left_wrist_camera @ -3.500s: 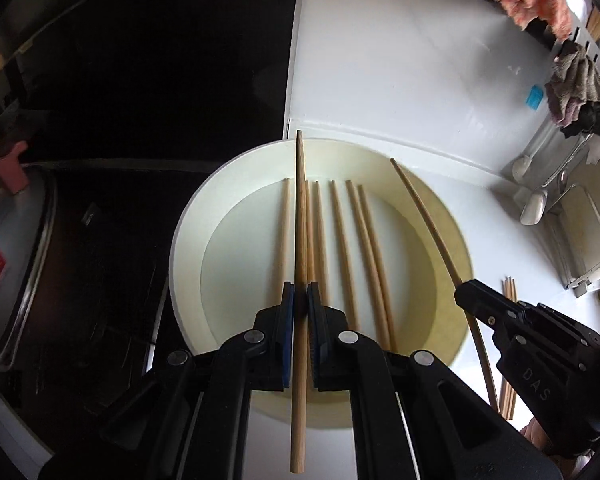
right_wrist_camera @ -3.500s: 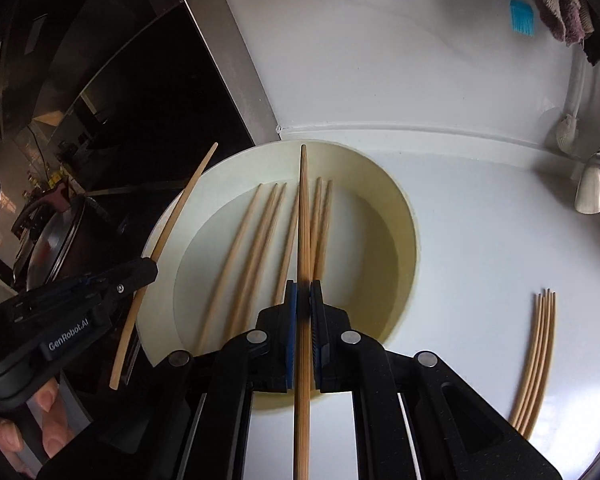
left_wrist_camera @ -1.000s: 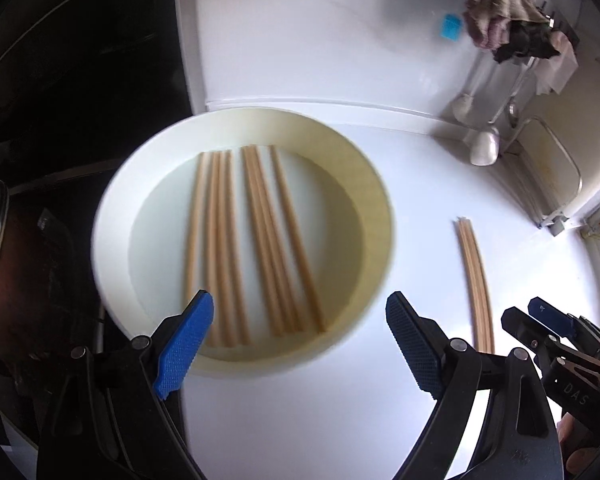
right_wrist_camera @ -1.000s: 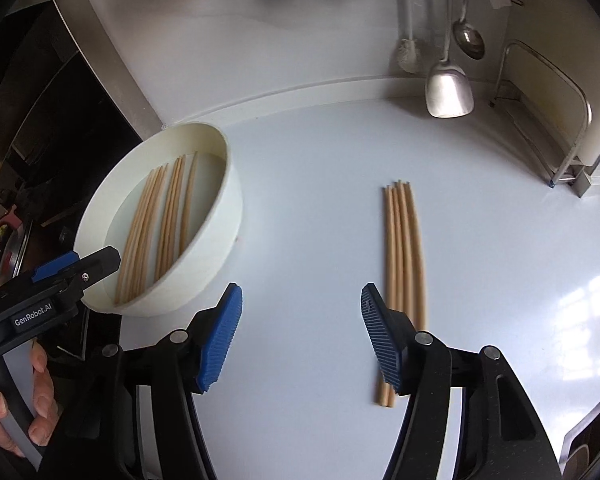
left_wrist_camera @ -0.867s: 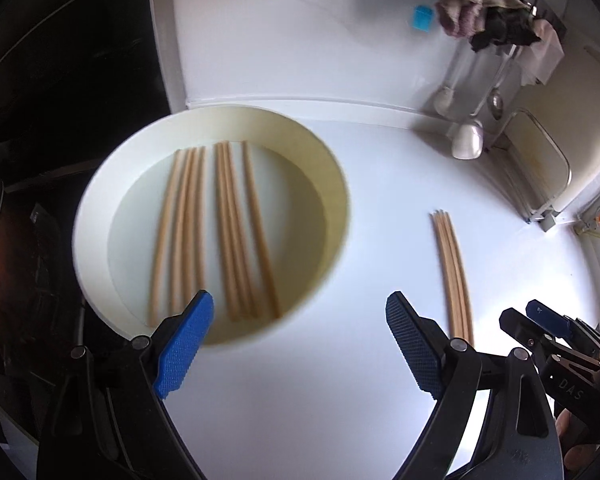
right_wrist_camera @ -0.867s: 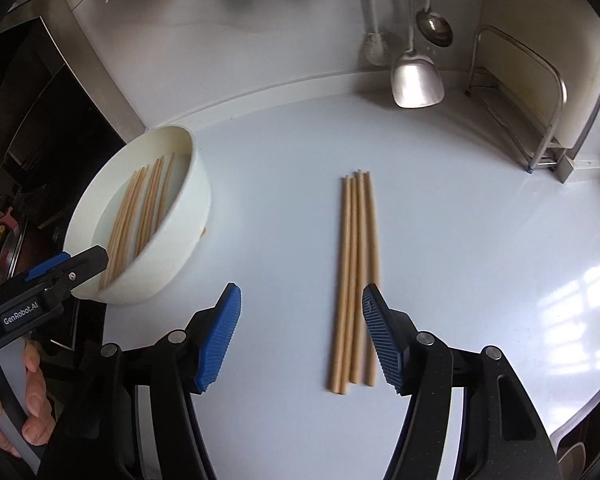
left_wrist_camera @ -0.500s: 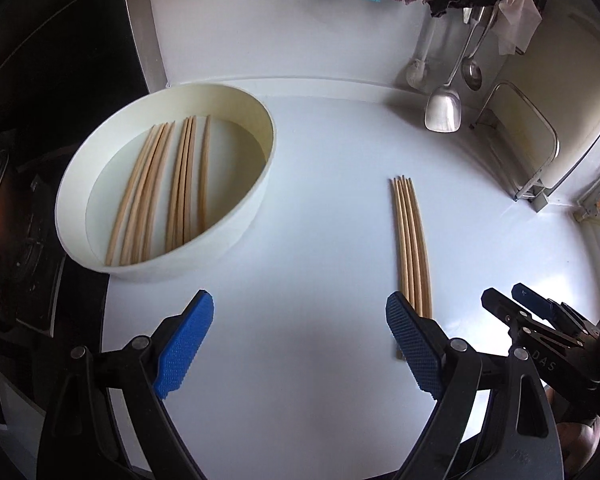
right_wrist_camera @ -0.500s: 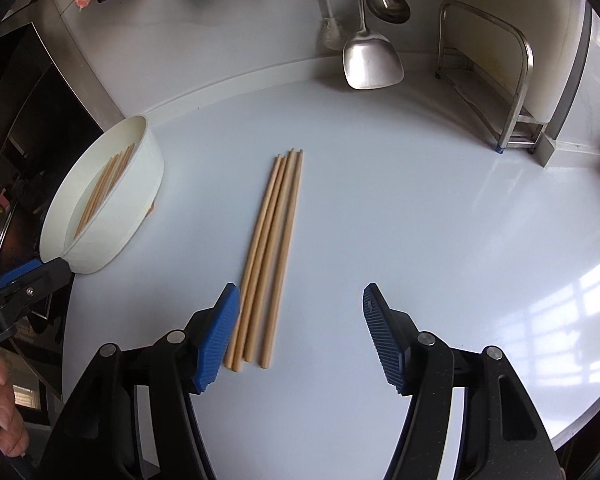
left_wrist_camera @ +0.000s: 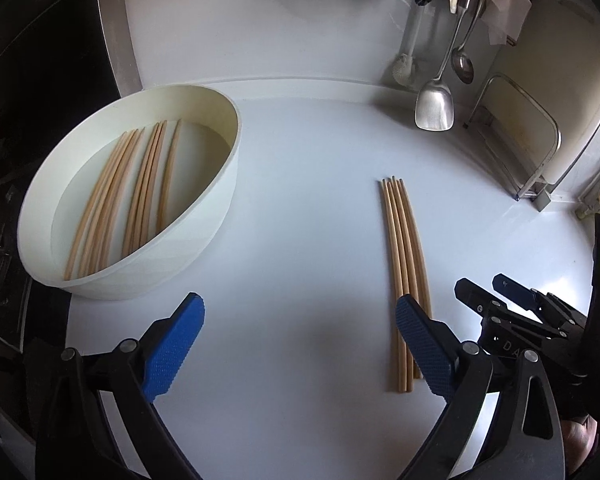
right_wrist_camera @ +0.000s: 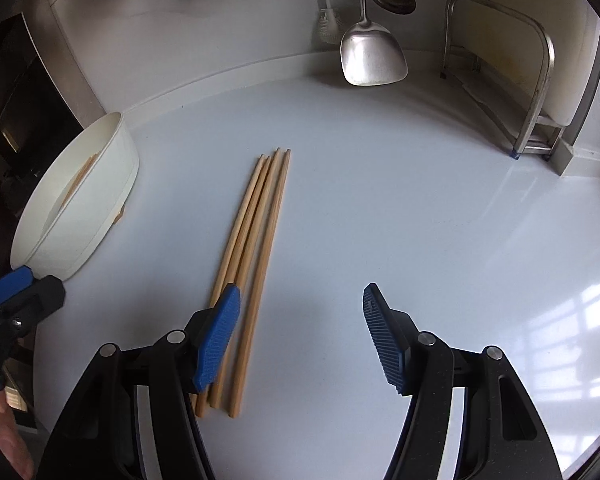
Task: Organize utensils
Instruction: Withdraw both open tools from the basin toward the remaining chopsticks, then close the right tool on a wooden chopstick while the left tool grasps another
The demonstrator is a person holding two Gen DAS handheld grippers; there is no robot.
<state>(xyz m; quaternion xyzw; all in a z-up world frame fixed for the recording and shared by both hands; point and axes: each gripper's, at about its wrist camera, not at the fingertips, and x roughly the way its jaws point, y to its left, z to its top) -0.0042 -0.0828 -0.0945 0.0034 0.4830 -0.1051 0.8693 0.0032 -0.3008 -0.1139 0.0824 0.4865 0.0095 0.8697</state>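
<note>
Change since earlier frames: both grippers have let go of the single chopsticks they carried over the bowl and have drawn back from it toward the middle of the bench; the loose bundle has come from the right fringe of the views to directly ahead.
Left gripper (left_wrist_camera: 300, 320): jaws wide apart, empty, held above the bench (left_wrist_camera: 300, 208) between the bowl and the bundle.
Right gripper (right_wrist_camera: 300, 308): jaws wide apart, empty; its left blue pad overlaps the near ends of the bundle in the right wrist view, and contact cannot be confirmed.
White round bowl (left_wrist_camera: 204, 224): stands at the left edge of the bench beside the dark hob; it serves as the collection container.
Chopsticks in bowl (left_wrist_camera: 140, 196): about seven lie flat on the floor of the bowl, roughly parallel, so the sorting is judged partly complete.
Chopsticks on bench (left_wrist_camera: 400, 264): four lie side by side near the middle of the bench, well apart from the bowl and pointing toward the back wall; parallel lay judged to suit pinching one at a time.
Steel spatula (right_wrist_camera: 372, 56): hangs at the back wall, just above the back edge.
Writing: white lettering on the right gripper body reads "DA", the rest hidden; no other legible text.
</note>
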